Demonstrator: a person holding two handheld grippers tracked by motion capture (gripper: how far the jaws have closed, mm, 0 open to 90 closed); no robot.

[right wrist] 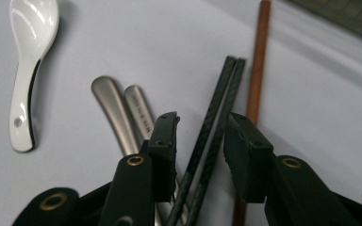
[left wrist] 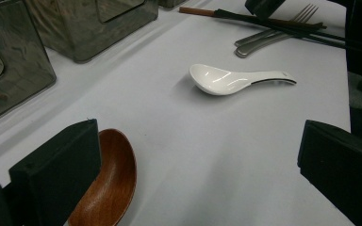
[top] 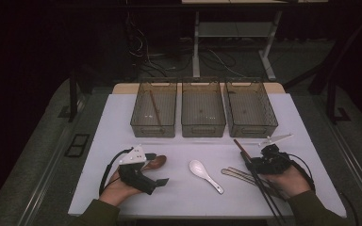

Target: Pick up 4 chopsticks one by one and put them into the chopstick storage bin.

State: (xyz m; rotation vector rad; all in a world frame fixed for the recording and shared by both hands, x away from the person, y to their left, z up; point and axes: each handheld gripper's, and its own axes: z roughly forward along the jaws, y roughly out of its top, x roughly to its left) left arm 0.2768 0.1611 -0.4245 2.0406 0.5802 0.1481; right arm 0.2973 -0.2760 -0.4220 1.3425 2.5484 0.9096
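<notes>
Sorting of cutlery into bins, judged barely begun. One brown stick already lying in the left bin at upper centre of the high view; middle bin and right bin looking bare apart from glints.

Right claw low in the right gripper view, jaws parted and straddling the pair of black chopsticks, not yet pinched on them; gap visible on both sides. Same claw at lower right of the high view, over the chopsticks' upper stretch. Grasp likely the step in hand; lift and carry to a bin all left to do.

Left claw wide open at the bottom of the left gripper view, gripping nothing, wooden spoon just beside its left jaw at lower left. In the high view, that claw at lower left of the table.

Still waiting on the table: white ceramic spoon at lower centre, metal handles left of the chopsticks, brown chopstick just right of them.

Crowding the main worry: brown chopstick and metal handles close beside the black pair, easily nudged or caught by the closing jaws. Path up to the bins otherwise open.
</notes>
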